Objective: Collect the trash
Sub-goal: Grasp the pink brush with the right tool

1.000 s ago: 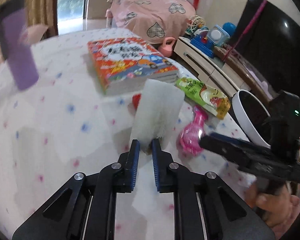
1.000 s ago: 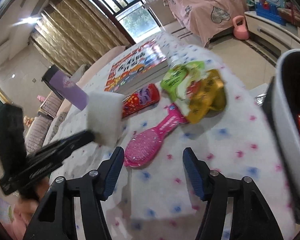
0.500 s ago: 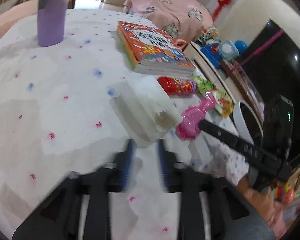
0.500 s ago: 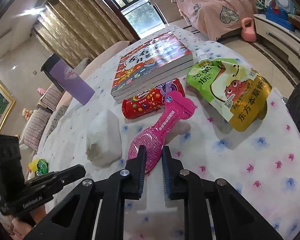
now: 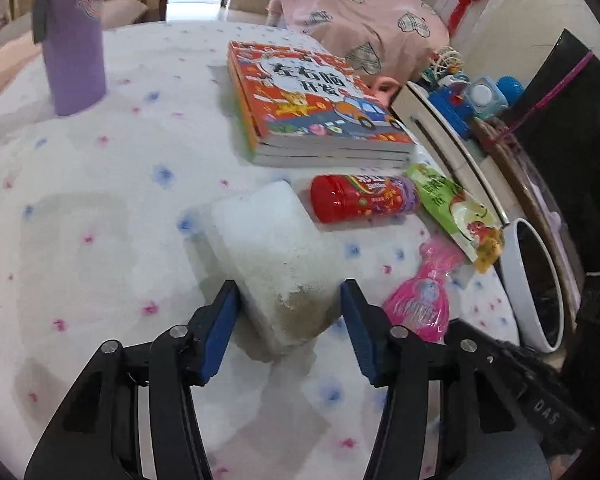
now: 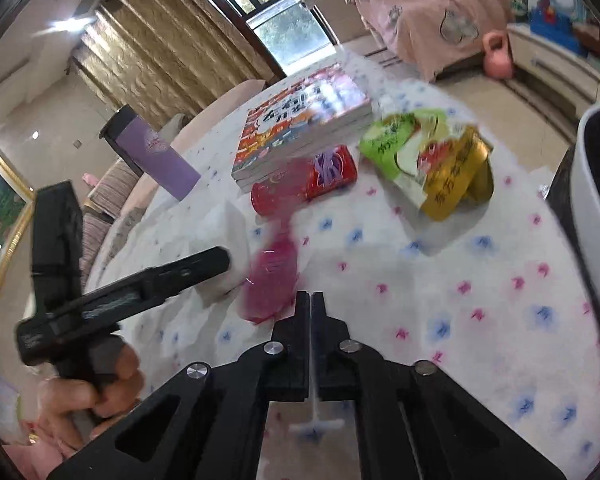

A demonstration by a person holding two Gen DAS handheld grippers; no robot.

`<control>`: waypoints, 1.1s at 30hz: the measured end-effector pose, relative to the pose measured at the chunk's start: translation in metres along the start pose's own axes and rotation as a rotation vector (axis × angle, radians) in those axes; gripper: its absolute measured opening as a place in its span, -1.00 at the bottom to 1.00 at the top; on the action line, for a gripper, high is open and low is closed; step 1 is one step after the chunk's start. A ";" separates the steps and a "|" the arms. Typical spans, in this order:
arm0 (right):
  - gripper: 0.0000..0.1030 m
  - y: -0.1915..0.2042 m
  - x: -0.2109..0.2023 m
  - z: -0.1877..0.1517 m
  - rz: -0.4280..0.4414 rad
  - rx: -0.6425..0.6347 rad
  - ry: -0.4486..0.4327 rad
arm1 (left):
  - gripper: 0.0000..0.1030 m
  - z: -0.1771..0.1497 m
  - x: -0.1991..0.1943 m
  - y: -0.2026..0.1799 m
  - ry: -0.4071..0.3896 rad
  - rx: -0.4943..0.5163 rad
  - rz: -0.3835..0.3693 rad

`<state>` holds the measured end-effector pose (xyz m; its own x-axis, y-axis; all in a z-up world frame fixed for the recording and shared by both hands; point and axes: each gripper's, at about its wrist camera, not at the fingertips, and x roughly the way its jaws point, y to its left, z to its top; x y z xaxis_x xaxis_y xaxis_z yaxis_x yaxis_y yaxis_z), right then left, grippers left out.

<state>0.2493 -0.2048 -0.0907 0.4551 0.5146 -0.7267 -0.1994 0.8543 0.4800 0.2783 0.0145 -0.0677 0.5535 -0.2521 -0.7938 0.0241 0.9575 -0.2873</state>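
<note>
Spotted tablecloth (image 5: pixel 100 220), left tool (image 5: pixel 288 320) spread around foam block (image 5: pixel 276 248)

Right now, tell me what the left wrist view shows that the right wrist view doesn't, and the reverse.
Only the left wrist view: the left claw open, its pads either side of the stained end of the white foam block, with small gaps.

Only the right wrist view: the right claw shut on nothing, and the hand gripping the left tool.

Both: the foam block, book stack, red can, green pouch, pink brush, purple bottle and white bin.
</note>
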 end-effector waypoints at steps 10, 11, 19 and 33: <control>0.06 0.003 0.019 0.014 -0.019 0.050 -0.020 | -0.07 -0.015 -0.035 0.024 -0.036 -0.039 -0.024; 0.06 0.003 0.023 0.015 -0.021 0.060 -0.017 | -0.07 -0.018 -0.039 0.025 -0.041 -0.043 -0.026; -0.63 0.028 0.048 0.024 -0.129 -0.055 -0.013 | -0.07 -0.031 -0.056 0.021 -0.044 -0.049 -0.057; -0.70 0.003 -0.057 -0.008 -0.040 -0.016 -0.139 | -0.07 -0.048 -0.069 -0.064 -0.032 0.102 -0.179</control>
<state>0.2159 -0.2310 -0.0518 0.5785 0.4655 -0.6698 -0.1916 0.8757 0.4432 0.1992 -0.0359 -0.0206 0.5592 -0.4167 -0.7167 0.2083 0.9074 -0.3651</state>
